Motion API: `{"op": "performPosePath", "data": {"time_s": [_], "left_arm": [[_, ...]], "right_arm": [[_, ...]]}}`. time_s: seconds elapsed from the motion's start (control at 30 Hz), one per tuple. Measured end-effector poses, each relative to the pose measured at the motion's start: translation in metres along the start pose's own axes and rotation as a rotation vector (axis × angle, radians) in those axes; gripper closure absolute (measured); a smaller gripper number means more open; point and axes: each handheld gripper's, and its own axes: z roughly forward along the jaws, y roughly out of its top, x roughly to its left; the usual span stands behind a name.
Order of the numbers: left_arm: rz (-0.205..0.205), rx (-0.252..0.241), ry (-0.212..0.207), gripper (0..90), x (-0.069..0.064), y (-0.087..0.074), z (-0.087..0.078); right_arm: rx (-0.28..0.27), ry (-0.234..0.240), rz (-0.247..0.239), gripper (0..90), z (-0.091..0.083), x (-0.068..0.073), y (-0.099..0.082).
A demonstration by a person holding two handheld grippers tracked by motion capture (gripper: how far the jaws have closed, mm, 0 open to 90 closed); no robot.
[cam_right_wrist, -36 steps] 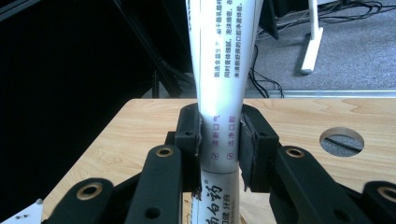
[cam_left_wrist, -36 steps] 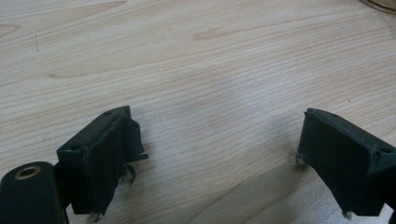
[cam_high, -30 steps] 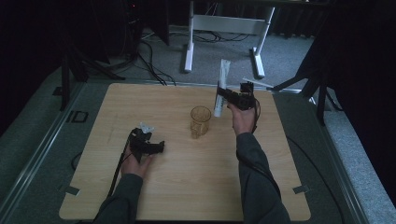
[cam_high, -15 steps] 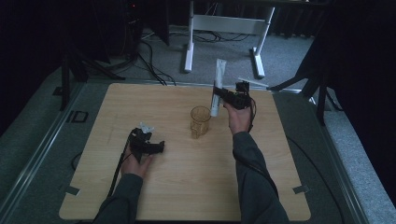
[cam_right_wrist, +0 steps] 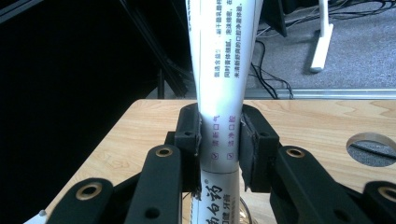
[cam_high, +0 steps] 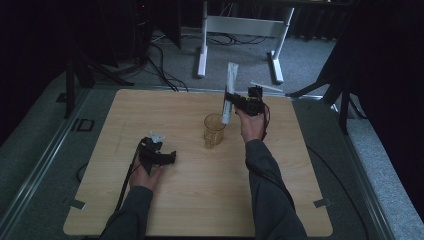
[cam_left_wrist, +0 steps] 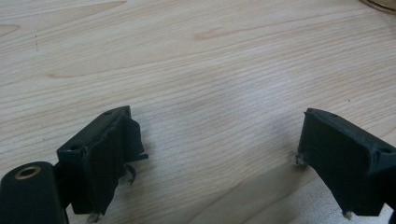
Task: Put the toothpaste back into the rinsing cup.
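A white toothpaste tube [cam_high: 228, 95] stands nearly upright in my right gripper [cam_high: 231, 101], which is shut on its lower part. The tube's lower end hangs just above the rim of a clear amber cup [cam_high: 214, 131] near the middle of the table. In the right gripper view the tube [cam_right_wrist: 223, 70] with printed text is squeezed between both jaws of the right gripper [cam_right_wrist: 219, 140]. My left gripper [cam_high: 171, 158] lies low on the wooden table [cam_high: 200, 200] at the left, open. In the left gripper view the left gripper [cam_left_wrist: 219, 158] has only bare wood between its jaws.
The cup's base [cam_left_wrist: 380, 3] peeks in at the top right of the left gripper view. A white metal frame [cam_high: 240, 30] and cables [cam_high: 165, 65] lie on the floor behind the table. Dark stands flank the table's back corners.
My right gripper has carried the tube a little to the left, closer over the cup. The left gripper has stayed where it was.
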Motion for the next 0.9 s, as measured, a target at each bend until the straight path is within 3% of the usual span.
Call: {"op": "performPosePath", "data": {"time_s": [0.9], "left_arm": [[0.001,0.0,0.001,10.6,0.0,0.0,0.0]], "right_arm": [[0.029,-0.011,0.021,71.2,0.019,0.004,-0.01]]}}
